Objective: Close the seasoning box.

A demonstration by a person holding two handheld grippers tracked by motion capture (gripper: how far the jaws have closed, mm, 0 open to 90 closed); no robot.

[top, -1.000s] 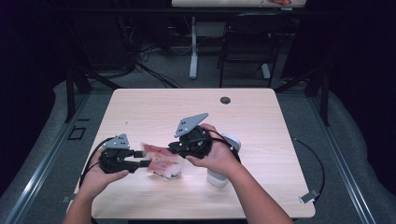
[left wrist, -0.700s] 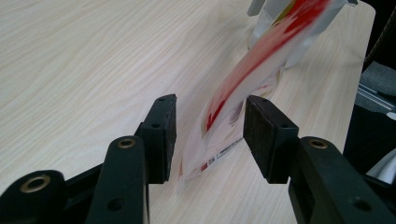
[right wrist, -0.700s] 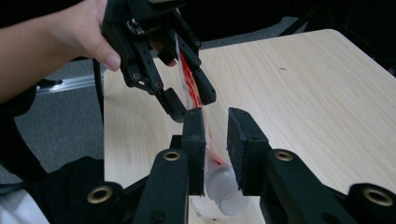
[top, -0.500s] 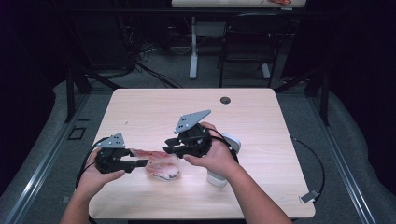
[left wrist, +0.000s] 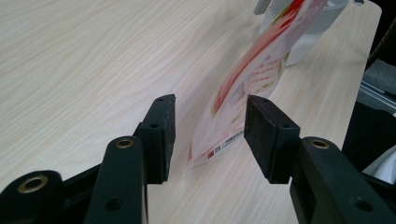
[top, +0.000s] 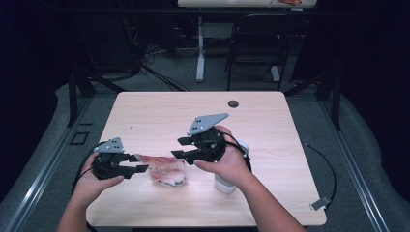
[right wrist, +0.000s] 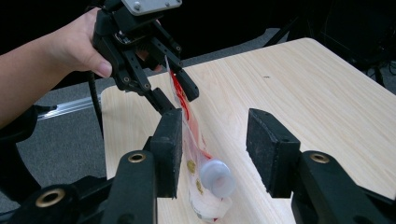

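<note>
A red-and-white spouted pouch (top: 167, 171) lies on the wooden table (top: 193, 111) between my two grippers. My left gripper (top: 140, 163) stands open around the pouch's flat end (left wrist: 247, 79); the edge passes close to one pad without being pinched. In the right gripper view that left gripper (right wrist: 180, 100) shows at the far end of the pouch (right wrist: 189, 126). My right gripper (right wrist: 212, 135) has just been opening and now stands wide. The pouch's white cap (right wrist: 217, 177) lies below, between its jaws, touching neither pad. From above, the right gripper (top: 176, 147) hovers just right of the pouch.
A white bottle (top: 225, 184) stands on the table under my right wrist and shows again beyond the pouch as the same bottle (left wrist: 303, 37). A dark cable hole (top: 233, 103) sits near the table's far edge. Dark floor, a chair and another desk lie beyond.
The right gripper's jaws have spread wide and let go of the pouch's cap end. The pouch has settled onto the table. Both hands have stayed nearly in place.
</note>
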